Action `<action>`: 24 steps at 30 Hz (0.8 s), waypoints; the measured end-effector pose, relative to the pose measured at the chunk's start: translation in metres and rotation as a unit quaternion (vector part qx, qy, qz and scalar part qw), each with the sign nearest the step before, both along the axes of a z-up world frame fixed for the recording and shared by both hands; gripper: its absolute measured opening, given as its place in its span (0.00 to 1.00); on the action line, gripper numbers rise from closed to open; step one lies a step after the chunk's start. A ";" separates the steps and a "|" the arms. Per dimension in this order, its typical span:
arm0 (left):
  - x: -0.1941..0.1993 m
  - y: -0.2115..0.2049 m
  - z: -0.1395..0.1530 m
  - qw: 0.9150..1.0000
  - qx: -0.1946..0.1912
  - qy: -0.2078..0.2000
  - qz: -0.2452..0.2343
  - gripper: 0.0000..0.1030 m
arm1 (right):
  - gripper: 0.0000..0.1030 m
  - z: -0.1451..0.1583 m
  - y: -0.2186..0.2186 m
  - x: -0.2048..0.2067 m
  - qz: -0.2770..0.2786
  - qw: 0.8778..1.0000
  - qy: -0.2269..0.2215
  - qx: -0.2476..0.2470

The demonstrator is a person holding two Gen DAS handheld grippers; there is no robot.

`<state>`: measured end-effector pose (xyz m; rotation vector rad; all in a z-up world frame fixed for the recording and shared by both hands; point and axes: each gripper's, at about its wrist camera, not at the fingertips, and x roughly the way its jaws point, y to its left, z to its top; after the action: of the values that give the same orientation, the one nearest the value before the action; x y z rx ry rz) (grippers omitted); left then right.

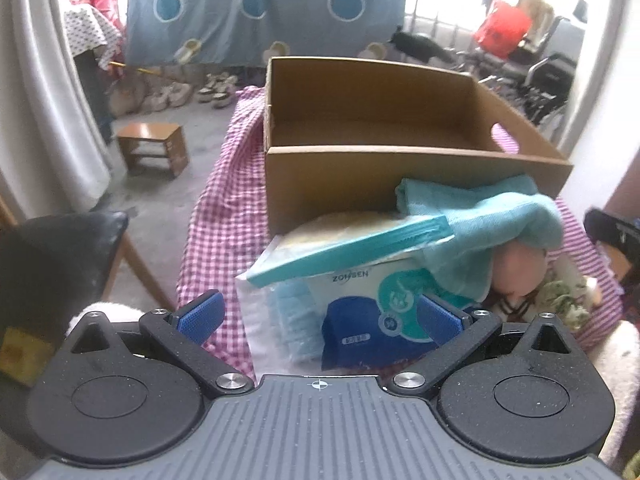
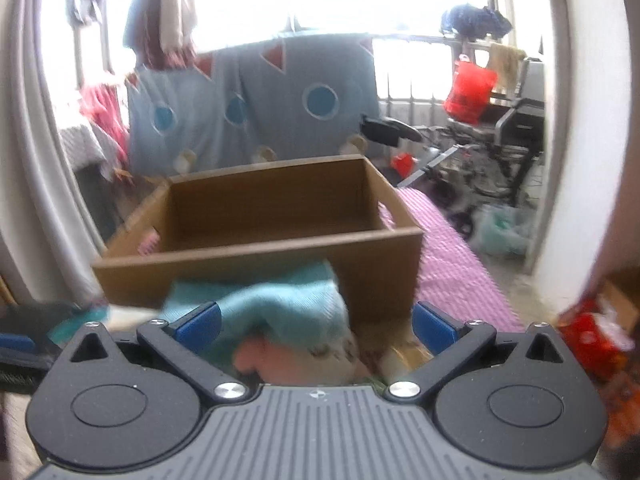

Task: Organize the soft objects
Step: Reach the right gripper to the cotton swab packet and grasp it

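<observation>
We held both grippers wide open and empty; the teal towel (image 2: 276,300) draped over the doll (image 1: 520,264) lay straight ahead of our right gripper (image 2: 316,320), nearer than the left gripper (image 1: 320,316), before the cardboard box (image 2: 260,250)

Your left gripper (image 1: 320,314) level, blue pads (image 1: 202,314) spread wide, nothing between the jaws, your right gripper (image 2: 316,322) likewise parted, gripping nothing

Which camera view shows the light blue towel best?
The left wrist view: the light blue towel lies draped over the pile before the cardboard box, mostly sharp. The right wrist view shows it close, blurred and partly cut off.
</observation>
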<state>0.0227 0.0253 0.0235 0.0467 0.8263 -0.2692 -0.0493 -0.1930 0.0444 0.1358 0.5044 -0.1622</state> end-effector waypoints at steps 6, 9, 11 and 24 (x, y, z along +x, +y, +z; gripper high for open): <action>-0.002 0.027 0.004 0.999 -0.038 -0.027 -0.020 0.99 | 1.00 0.010 -0.007 0.006 0.078 0.990 -0.047 0.105; -0.006 0.041 0.008 0.996 -0.028 -0.078 -0.015 0.99 | 1.00 0.019 -0.001 0.007 0.129 0.982 -0.074 0.121; -0.007 0.045 0.009 0.994 -0.005 -0.104 -0.017 0.98 | 0.96 0.023 0.007 0.012 0.157 0.977 -0.079 0.118; 0.013 0.094 -0.020 0.990 -0.137 0.012 -0.032 0.76 | 0.62 -0.004 0.018 0.061 0.230 0.942 0.065 0.237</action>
<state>0.0355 0.1195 0.0036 -0.1879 0.8068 -0.4417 0.0115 -0.1753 0.0399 0.4753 0.6886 0.4168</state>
